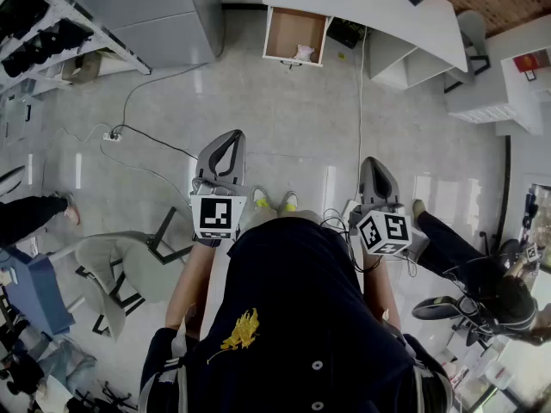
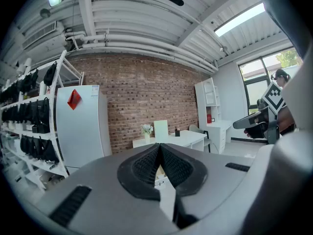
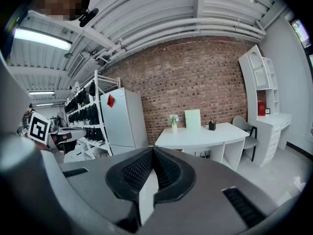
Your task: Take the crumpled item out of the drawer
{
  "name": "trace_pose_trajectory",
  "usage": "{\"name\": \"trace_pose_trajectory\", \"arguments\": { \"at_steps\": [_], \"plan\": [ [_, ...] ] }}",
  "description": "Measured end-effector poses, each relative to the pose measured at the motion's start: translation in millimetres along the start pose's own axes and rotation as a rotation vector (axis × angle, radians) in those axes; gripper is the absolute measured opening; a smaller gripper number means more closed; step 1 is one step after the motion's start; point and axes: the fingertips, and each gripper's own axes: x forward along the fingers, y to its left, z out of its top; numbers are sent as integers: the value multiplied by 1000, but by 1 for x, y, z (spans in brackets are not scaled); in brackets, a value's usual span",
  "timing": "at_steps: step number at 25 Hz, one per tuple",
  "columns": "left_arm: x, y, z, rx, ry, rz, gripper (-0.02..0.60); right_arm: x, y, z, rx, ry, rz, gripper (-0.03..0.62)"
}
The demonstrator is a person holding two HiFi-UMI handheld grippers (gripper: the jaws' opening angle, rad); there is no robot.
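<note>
Tile floor (image 1: 284, 119), pale and glossy, before white desk (image 1: 362, 3) with open drawer (image 1: 288, 28).

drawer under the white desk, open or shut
Open: the drawer is pulled out from the white desk, its brown bottom showing in the head view, with the crumpled white item inside near its front.

Grey tiled floor (image 1: 284, 119) with power strip (image 1: 112, 136), open drawer (image 1: 288, 26) holding crumpled item (image 1: 304, 52)

Red brick wall (image 3: 195, 77), white desk (image 3: 210, 133), pale tiled floor (image 1: 284, 119), white cabinet (image 2: 80, 126), ceiling strip light (image 2: 242, 18)
</note>
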Motion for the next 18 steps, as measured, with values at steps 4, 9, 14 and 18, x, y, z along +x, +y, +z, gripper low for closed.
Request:
{"name": "trace_pose_trajectory", "arguments": {
  "at_steps": [4, 9, 14, 18],
  "plan": [
    [6, -20, 6, 111, 19, -51, 18, -5, -11, 13, -59, -31, 4, 25],
    [4, -33, 14, 83, 12, -22, 18, -18, -35, 18, -71, -53, -17, 25],
    [16, -33, 24, 99, 7, -38, 18, -11, -53, 47, -74, -131, -59, 25],
    [23, -24, 32, 117, -14, -50, 18, 1, -42, 65, -90, -169, -52, 25]
  ]
}}
